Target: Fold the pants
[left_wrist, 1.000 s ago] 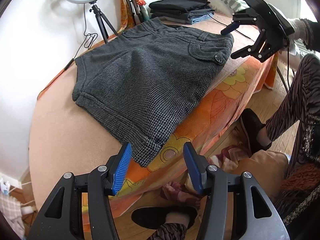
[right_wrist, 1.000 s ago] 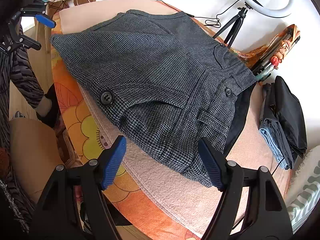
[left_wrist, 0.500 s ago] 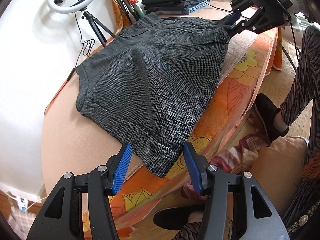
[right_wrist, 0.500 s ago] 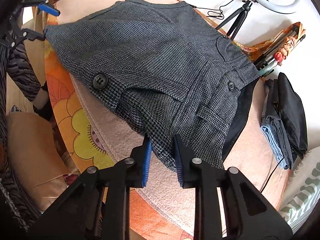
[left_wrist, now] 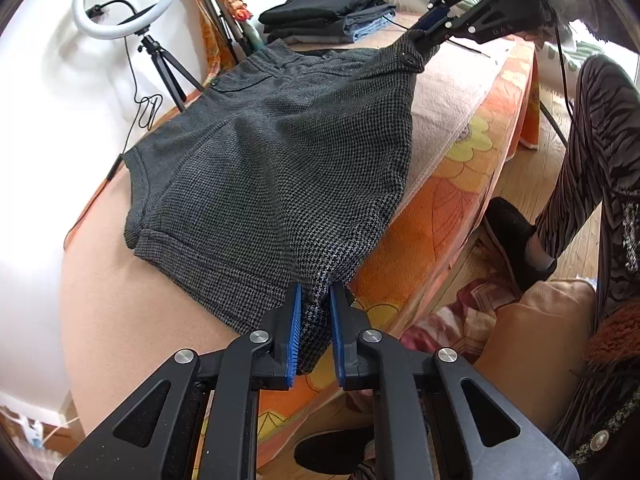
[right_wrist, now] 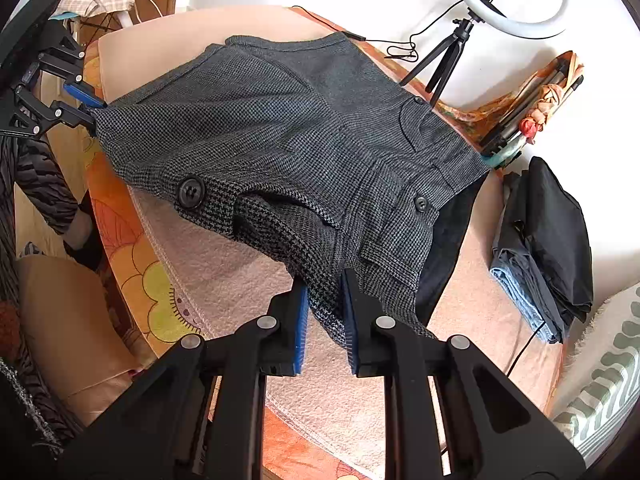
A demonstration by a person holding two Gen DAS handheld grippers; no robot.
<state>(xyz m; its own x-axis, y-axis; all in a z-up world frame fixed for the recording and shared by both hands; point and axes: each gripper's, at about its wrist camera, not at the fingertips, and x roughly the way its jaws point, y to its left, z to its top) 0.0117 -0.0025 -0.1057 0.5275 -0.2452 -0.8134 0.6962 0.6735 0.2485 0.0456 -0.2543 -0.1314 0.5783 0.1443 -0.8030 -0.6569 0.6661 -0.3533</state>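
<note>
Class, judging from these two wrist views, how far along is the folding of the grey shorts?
Done: both corners are gripped. The left gripper pinches the hem corner of the grey shorts; the right gripper pinches the waistband corner. In hand: that near edge is lifted. Left: no fold yet; the far half lies flat.

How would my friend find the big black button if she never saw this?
Look at the peach-covered table, where grey checked shorts lie spread. Follow their near edge toward the right claw. The big button sits there alone, much larger than the small waistband button.
</note>
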